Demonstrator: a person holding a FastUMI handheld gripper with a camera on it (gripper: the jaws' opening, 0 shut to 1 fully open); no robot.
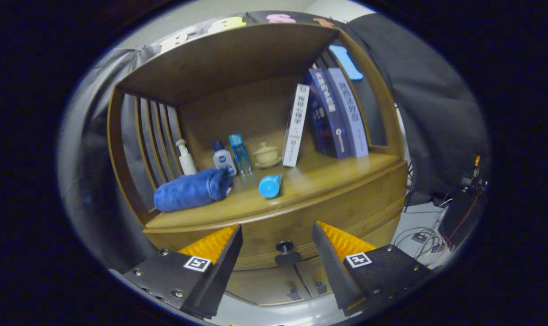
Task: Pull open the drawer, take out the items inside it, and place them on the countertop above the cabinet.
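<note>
Gripper [277, 235] jaws spread, drawer knob [286, 253] between them, drawer [346, 213] shut. Centre on knob, pinch squarely, pull straight out.

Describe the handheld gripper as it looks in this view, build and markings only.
The gripper has two wedge-shaped fingers tapering toward their tips, each with a ridged pad on its upper face. Each sits on a dark flat base plate fixed with small screws and carries a square black-and-white marker tag. The fingers stand open.
</note>
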